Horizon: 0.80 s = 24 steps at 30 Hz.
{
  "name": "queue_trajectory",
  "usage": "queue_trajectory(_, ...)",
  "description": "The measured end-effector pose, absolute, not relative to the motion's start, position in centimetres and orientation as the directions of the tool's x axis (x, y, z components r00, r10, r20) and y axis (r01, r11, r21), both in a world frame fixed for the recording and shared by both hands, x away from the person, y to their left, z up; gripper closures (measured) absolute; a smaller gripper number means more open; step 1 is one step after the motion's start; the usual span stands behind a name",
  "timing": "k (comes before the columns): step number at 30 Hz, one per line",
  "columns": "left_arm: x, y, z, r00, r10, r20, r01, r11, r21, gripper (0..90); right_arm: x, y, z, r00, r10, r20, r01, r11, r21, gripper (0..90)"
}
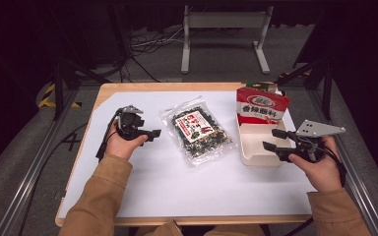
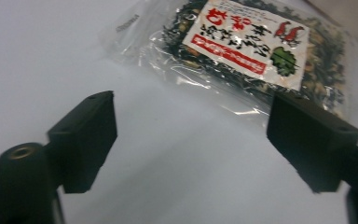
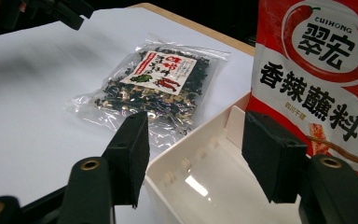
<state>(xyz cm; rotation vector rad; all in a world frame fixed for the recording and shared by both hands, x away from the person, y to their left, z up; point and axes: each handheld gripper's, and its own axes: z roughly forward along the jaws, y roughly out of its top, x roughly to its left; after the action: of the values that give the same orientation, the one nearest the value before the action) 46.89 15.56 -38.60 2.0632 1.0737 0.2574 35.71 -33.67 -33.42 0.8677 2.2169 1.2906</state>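
Clear spice bag (image 1: pixel 198 131) just ahead of left gripper (image 1: pixel 153 133), jaws apart, empty | right gripper (image 1: pixel 274 139) agape at white box (image 1: pixel 261 158) rim | step: approach | next: bag's near edge to be pinched

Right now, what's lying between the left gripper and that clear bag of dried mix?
Nothing: in the high view only bare white table cover separates the left gripper from the clear bag. The left gripper view shows the same.
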Motion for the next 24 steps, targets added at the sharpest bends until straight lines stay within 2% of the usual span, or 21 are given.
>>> queue_trajectory(12, 50.1, 14.5, -37.0, 0.607, 0.786, -0.114, 0.595, -0.354, 0.721, 17.9, 34.9, -33.0, -34.0, -0.722, 0.69, -0.052, 0.306, 0.386, 0.87, 40.7)
queue_trajectory(18, 51.9, 14.1, -37.3, 0.593, 0.793, -0.144, 0.6, -0.314, 0.736, 22.3, 34.4, -32.7, -34.1, -0.726, 0.686, -0.054, 0.306, 0.392, 0.867, 40.3)
queue_trajectory(24, 53.8, 14.5, -38.1, 0.563, 0.812, -0.153, 0.612, -0.285, 0.737, 21.7, 33.9, -32.6, -34.4, -0.726, 0.686, -0.053, 0.314, 0.399, 0.861, 39.4)
